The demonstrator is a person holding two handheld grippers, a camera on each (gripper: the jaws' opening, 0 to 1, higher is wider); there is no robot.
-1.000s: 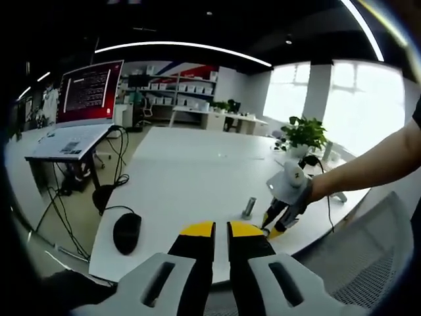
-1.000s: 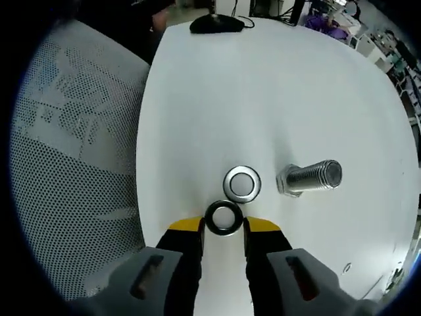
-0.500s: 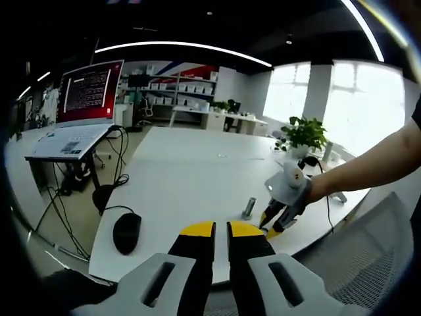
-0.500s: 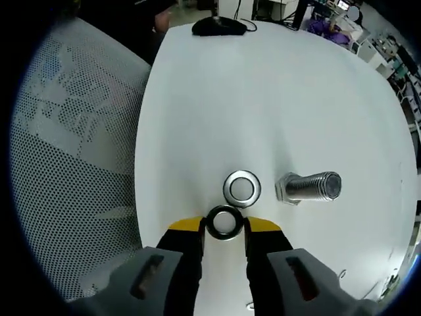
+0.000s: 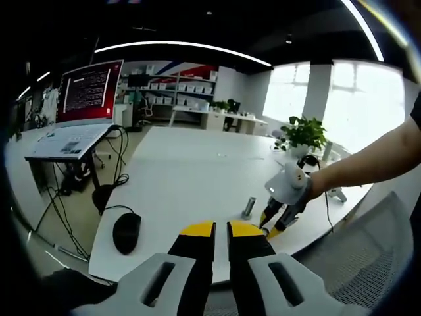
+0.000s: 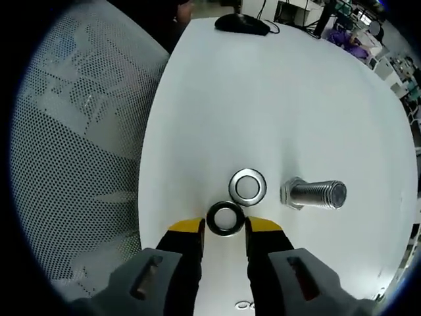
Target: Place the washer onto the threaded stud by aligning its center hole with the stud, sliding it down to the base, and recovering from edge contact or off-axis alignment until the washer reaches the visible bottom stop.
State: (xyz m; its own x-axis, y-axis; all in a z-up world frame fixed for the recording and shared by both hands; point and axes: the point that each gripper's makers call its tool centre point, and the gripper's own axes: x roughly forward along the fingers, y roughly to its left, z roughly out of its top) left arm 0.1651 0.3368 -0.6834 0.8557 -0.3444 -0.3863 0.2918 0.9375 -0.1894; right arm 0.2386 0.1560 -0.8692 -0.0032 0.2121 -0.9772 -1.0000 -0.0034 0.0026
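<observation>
Right gripper (image 6: 223,228) fingers seem clamped edge-on around the dark washer (image 6: 225,218), lifting it beside another washer (image 6: 247,185) near the threaded stud (image 6: 314,195) for alignment, while the left gripper (image 5: 221,230), jaws together, waits aside.

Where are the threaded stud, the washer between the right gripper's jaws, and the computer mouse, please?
threaded stud (image 6: 314,195), right gripper view, on its threaded shank.
washer (image 6: 225,230), right gripper view, on the ring's near rim.
computer mouse (image 5: 126,232), left gripper view, on its dark top.
</observation>
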